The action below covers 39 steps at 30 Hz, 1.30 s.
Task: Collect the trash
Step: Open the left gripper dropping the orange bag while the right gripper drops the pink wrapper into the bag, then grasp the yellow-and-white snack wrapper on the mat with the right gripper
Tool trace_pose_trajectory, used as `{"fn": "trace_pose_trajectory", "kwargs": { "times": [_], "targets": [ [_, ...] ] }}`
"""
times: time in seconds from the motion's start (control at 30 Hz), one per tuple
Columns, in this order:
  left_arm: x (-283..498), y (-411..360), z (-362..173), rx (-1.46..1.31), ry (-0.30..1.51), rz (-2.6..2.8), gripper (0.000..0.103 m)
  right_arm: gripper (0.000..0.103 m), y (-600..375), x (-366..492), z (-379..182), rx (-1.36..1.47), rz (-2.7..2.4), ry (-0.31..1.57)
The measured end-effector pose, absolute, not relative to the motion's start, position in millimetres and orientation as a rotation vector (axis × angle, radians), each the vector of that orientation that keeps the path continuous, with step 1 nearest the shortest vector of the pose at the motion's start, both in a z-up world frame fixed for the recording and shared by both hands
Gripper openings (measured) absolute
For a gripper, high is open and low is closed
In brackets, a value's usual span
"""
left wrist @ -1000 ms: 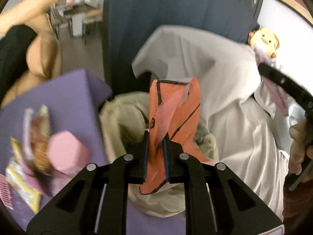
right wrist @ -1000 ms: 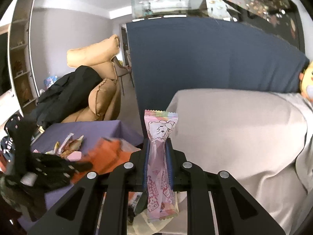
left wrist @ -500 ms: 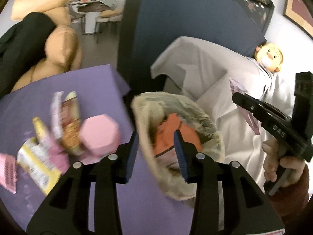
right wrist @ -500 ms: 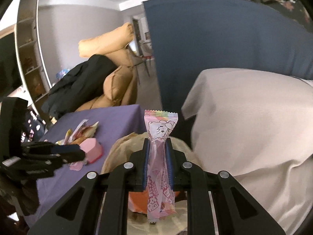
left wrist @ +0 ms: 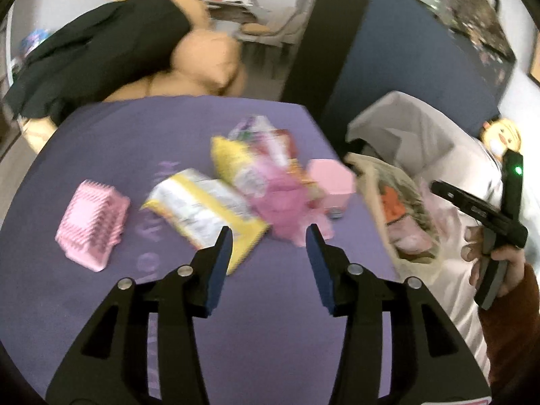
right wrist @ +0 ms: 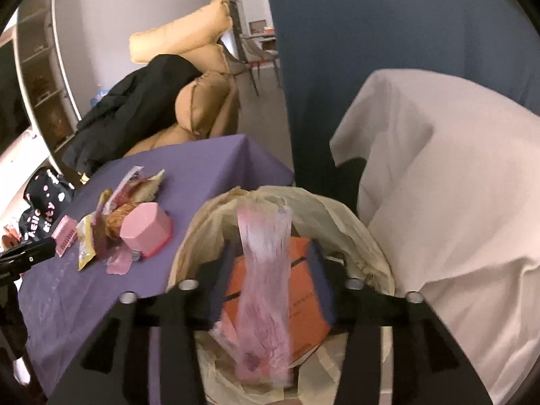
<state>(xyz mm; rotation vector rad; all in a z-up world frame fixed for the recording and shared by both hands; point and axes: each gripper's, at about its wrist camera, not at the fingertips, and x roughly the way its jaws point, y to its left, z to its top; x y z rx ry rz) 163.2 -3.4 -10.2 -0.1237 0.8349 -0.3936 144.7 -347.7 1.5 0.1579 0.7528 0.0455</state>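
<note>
Wrappers (left wrist: 216,206) crowd the purple table (left wrist: 101,128) below empty, opening left tongs (left wrist: 269,240); right tongs (right wrist: 273,266) opening, pink packet (right wrist: 265,287) loose between.

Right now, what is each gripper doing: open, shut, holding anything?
Left gripper: opening, nothing between the jaws.
Right gripper: opening, the pink wrapper loose between the jaws above the trash bag.
</note>
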Motion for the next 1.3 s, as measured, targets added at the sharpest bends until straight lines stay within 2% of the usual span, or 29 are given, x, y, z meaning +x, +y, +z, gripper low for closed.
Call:
{"fn": "trace_pose_trajectory", "kwargs": {
  "times": [0.33,0.67,1.07,1.3],
  "targets": [
    [165.1,61.3,-26.9,-0.249,0.849,-0.275,0.043,0.045,-329.7,136.7,15.8,0.12,0.021,0.747],
    [155.7,97.5,-28.7,-0.29,0.838,-0.24,0.043,0.045,-220.9,149.7,29.1,0.001,0.282,0.742],
    [141.7,169.7,-41.0,-0.337,0.844,-0.152,0.044,0.045,-67.8,190.7,0.7,-0.104,0.549,0.797],
    [139.6,185.0,-48.5,-0.366,0.85,-0.158,0.044,0.045,-40.4,221.4,-26.9,-0.162,0.448,0.833]
  ]
}}
